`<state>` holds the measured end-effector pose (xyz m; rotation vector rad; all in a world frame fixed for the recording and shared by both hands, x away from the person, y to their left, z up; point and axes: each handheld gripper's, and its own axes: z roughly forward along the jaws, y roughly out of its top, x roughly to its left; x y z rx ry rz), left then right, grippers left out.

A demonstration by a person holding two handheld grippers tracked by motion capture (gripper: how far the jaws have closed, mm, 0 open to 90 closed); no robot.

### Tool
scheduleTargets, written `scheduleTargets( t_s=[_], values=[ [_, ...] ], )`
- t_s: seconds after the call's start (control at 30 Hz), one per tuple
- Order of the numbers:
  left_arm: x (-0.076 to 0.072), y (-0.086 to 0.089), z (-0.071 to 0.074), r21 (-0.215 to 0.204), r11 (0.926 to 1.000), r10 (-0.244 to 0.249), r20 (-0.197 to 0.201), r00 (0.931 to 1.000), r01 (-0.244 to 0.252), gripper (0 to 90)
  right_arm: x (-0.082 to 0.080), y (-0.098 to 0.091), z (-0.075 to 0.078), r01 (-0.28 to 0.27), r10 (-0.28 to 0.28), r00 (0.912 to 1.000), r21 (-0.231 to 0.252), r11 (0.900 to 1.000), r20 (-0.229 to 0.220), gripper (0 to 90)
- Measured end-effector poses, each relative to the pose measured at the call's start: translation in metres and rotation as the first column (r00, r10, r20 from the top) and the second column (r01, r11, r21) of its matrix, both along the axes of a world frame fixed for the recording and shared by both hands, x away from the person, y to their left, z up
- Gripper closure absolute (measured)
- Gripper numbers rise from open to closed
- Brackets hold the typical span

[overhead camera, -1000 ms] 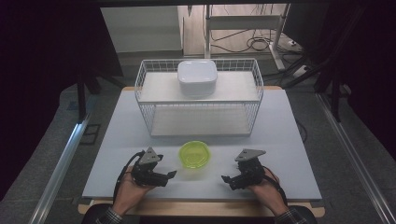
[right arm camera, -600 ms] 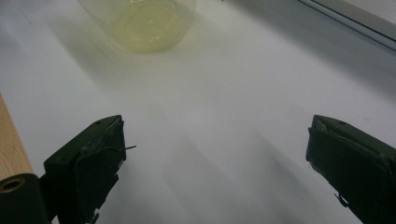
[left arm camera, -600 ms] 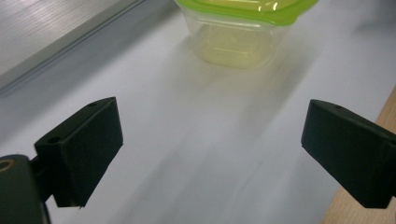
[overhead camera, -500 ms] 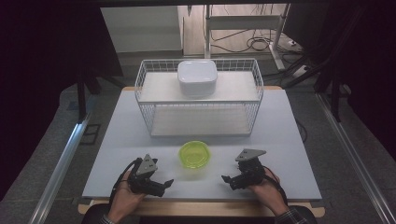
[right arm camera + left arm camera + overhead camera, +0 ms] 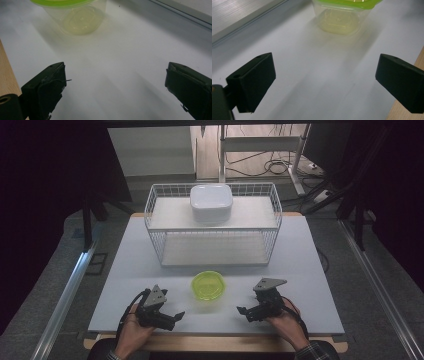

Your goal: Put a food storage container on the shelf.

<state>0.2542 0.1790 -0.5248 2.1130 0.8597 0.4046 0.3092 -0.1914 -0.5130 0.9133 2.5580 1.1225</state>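
White table (image 5: 125, 270) carries a lime-lidded clear container (image 5: 208, 285) near its front edge, between the left gripper (image 5: 167, 317) and right gripper (image 5: 247, 312). Both sets of jaws gape wide and empty, aimed at the container, which sits ahead of them, untouched.

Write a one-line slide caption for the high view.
Two hand-held grippers, left and right, rest open either side of a green-lidded container before a wire basket topped by a white box.
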Motion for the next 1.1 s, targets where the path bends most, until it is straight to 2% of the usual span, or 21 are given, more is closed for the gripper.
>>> scheduleTargets(
  t_s=[0.1,0.3,0.4,0.57,0.63,0.73,0.9,1.03,1.1],
  values=[
    [0.001,0.000,-0.001,-0.001,1.0000,0.001,-0.010,1.0000,-0.001,2.6,0.003,0.001,0.004,0.001,-0.001,1.0000,0.015,0.9999,0.001,4.4],
    [0.000,-0.001,-0.002,0.018,0.9998,-0.008,-0.002,1.0000,0.008,2.7,0.010,0.005,0.010,0.007,-0.006,0.9983,0.024,0.9997,-0.058,4.7],
    [0.000,-0.002,-0.002,0.024,0.9997,-0.010,-0.006,0.9999,0.010,2.7,0.014,0.010,0.015,0.003,0.000,0.9977,0.046,0.9989,-0.068,3.6],
    [0.000,-0.002,-0.003,0.029,0.9995,-0.011,-0.006,0.9999,0.011,2.7,0.019,0.017,0.022,-0.004,0.006,0.9981,0.043,0.9991,-0.061,3.4],
    [0.001,-0.003,-0.003,0.032,0.9994,-0.012,-0.008,0.9999,0.012,2.7,0.022,0.019,0.026,0.003,0.000,0.9987,0.053,0.9986,-0.051,6.8],
    [0.001,-0.004,-0.004,0.038,0.9992,-0.012,-0.006,0.9999,0.012,2.8,0.030,0.021,0.032,0.009,-0.004,0.9981,0.082,0.9966,-0.062,13.1],
    [0.001,-0.003,-0.004,0.042,0.9990,-0.010,-0.005,0.9999,0.010,2.7,0.047,0.025,0.038,0.002,0.012,0.9942,0.135,0.9909,-0.107,24.7],
    [0.001,-0.003,-0.004,0.044,0.9990,-0.009,-0.007,0.9999,0.009,2.8,0.058,0.032,0.037,0.005,0.022,0.9878,0.174,0.9848,-0.154,30.6],
    [0.001,-0.003,-0.004,0.046,0.9989,-0.011,-0.007,0.9999,0.011,2.8,0.062,0.036,0.037,0.006,0.024,0.9862,0.179,0.9838,-0.164,33.2]
  ],
)
